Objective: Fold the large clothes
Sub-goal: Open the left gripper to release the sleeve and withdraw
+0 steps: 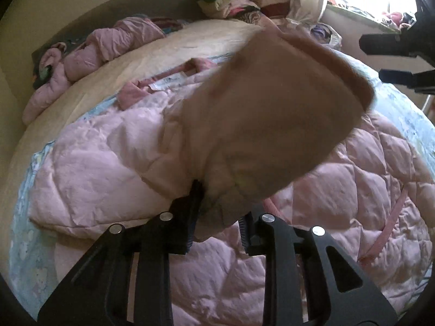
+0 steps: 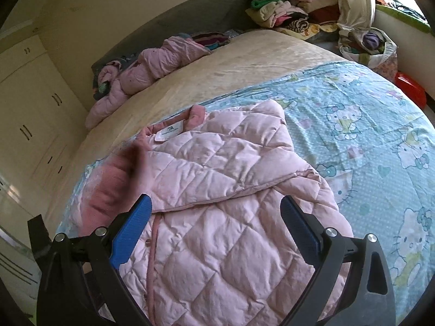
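Observation:
A pink quilted jacket (image 2: 217, 190) lies spread on the bed, its collar and white label (image 2: 170, 131) at the far end. In the left wrist view one sleeve (image 1: 272, 122), blurred, hangs up in front of the camera with its end between the fingers of my left gripper (image 1: 220, 203). The jaws stand narrowly apart, and a gap shows beside the right pad. The same sleeve appears as a pink blur (image 2: 119, 182) in the right wrist view. My right gripper (image 2: 214, 199) hovers over the jacket's middle, wide open, with nothing between its blue pads (image 2: 133, 228). It also shows at the left view's upper right as the right gripper (image 1: 371, 59).
The jacket lies on a blue cartoon-cat sheet (image 2: 367, 135) over a beige mattress cover (image 2: 244, 62). A second pink jacket (image 2: 152, 65) is crumpled by the headboard. Piled clothes (image 2: 285, 8) and a full bag (image 2: 367, 46) stand at the far corner. A wardrobe (image 2: 32, 108) is on the left.

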### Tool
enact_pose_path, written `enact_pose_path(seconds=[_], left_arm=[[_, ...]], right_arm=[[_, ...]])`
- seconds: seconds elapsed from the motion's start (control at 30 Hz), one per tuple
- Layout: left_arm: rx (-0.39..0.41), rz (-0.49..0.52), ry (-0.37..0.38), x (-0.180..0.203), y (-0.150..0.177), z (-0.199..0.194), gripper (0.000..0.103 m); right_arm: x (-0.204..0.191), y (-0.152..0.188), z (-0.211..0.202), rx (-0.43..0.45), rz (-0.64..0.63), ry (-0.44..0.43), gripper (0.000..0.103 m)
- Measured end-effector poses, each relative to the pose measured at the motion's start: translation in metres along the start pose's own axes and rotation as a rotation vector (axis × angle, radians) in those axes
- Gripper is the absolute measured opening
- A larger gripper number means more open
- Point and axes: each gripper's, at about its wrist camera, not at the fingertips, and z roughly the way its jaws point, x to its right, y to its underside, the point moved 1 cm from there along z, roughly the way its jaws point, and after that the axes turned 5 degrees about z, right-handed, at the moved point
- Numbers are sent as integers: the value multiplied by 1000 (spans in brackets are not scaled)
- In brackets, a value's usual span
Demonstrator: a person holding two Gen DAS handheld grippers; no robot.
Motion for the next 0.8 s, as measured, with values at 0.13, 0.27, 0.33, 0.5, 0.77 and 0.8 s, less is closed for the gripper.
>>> enact_pose_path(seconds=[0.13,0.27,0.33,0.5,0.77,0.8], left_arm=[[-5,27,-1,3,1,1,21],[2,26,58,1,3,-12,61],[7,23,84,3,3,-20,64],[30,18,92,3,3,-42,81],[82,-128,0,-70,-2,-82,94],[82,-152,-14,-82,-2,-85,94]], right_arm=[[-3,0,-1,-2,-7,-4,95],[-14,-2,2,-27,-12,-45,95],[-22,-3,4,-38,-18,-73,95],[-35,-7,10,-81,-21,-125,95],[-34,-35,18,-161,17,-190,95],[-35,-40,18,-170,10,-190,95]])
